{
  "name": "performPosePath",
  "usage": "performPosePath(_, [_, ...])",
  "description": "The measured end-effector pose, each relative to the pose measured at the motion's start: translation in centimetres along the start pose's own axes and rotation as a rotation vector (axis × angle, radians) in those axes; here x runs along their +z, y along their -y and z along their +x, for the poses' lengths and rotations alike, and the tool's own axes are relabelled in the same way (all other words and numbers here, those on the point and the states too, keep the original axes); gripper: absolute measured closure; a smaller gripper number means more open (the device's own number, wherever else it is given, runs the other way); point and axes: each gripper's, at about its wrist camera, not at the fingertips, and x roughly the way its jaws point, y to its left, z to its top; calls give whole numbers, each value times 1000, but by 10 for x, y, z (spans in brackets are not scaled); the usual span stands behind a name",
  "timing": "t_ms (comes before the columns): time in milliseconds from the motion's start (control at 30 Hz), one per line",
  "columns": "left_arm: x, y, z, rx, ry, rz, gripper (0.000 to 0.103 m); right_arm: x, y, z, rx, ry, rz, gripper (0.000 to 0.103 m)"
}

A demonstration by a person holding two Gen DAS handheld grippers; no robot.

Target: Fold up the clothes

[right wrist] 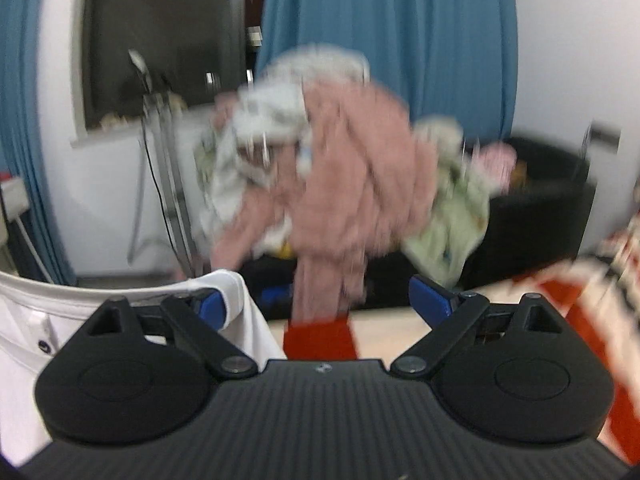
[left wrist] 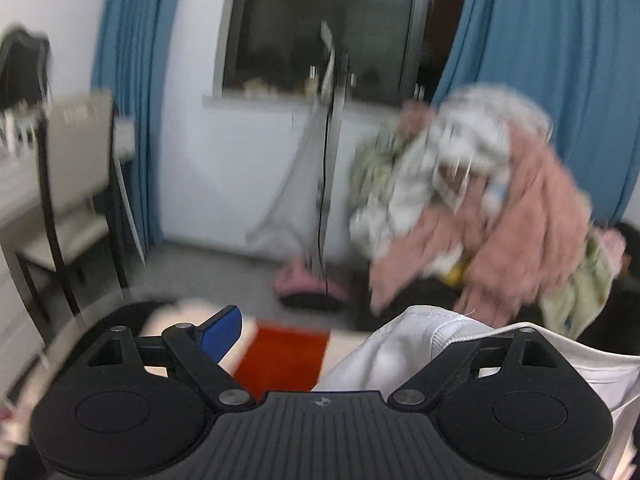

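A white shirt with a ribbed collar lies draped over the right finger of my left gripper and hides that fingertip. The left blue pad stands free and the jaws are spread wide. In the right wrist view the same white shirt, with collar and dark buttons, hangs over the left finger of my right gripper. Its jaws are also wide apart and nothing is pinched between the pads. Beyond both grippers a blurred heap of pink, white and pale green clothes is piled on a black seat.
Under the grippers lies a red and cream patterned cover. A chair stands at the left by a desk. A metal stand with a cable, a dark window and blue curtains are behind. The black sofa extends right.
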Motion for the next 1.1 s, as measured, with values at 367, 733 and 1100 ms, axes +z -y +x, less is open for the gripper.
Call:
performPosePath(367, [-26, -41, 150, -74, -446, 208, 3, -46, -37, 123, 233, -463, -148, 10])
performPosePath(733, [-15, -36, -7, -135, -148, 221, 2, -33, -58, -5, 294, -255, -113, 10])
performPosePath(1100, [-111, -57, -279, -166, 37, 109, 2, -91, -27, -240, 299, -41, 1, 10])
